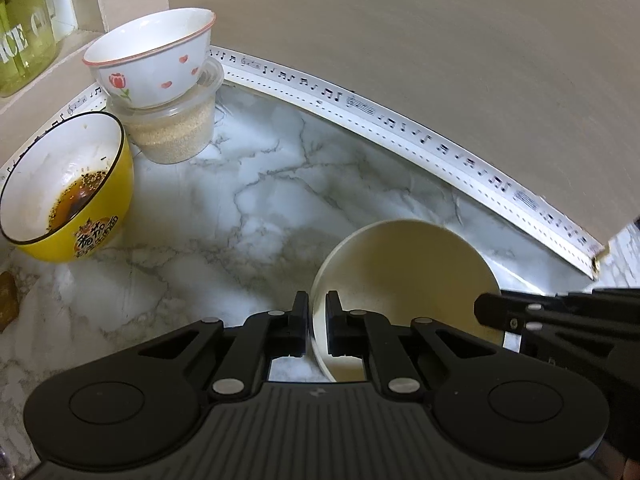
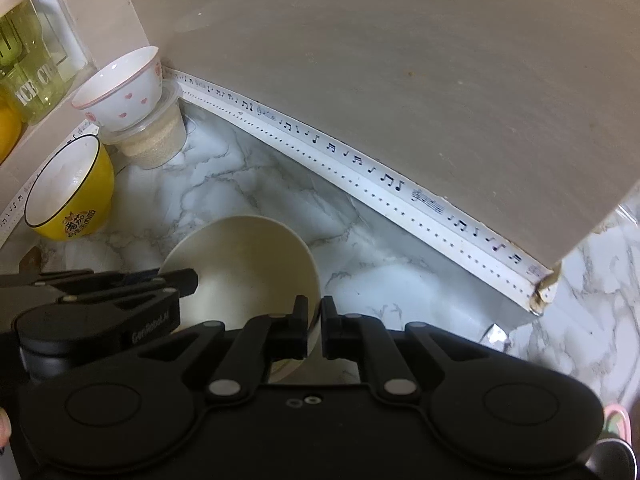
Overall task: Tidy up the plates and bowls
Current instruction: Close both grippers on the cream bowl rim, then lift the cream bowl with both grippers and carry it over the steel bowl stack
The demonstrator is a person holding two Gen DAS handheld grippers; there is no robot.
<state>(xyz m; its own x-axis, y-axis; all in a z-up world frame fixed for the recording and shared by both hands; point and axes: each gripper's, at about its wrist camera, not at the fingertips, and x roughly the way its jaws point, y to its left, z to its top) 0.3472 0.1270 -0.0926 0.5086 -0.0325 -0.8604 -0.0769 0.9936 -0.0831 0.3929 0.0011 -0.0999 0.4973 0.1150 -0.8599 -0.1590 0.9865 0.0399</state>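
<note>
A plain cream bowl [image 1: 404, 276] [image 2: 244, 268] is held over the marble counter [image 1: 248, 208] by both grippers. My left gripper [image 1: 317, 312] is shut on its left rim. My right gripper [image 2: 315, 316] is shut on its right rim; its fingers [image 1: 504, 312] also show in the left wrist view. A yellow bowl [image 1: 68, 192] [image 2: 68, 196] with brown sauce dregs stands at the left. A white bowl with red hearts and a tulip [image 1: 156, 56] [image 2: 120, 92] rests on a clear plastic tub of grain [image 1: 176, 132] [image 2: 156, 140].
A beige wall [image 1: 400, 40] with a white music-note trim strip [image 1: 400, 120] bounds the counter at the back. A green glass jar [image 1: 20, 28] stands on a ledge at the far left. The wall ends at a corner [image 2: 544, 288] on the right.
</note>
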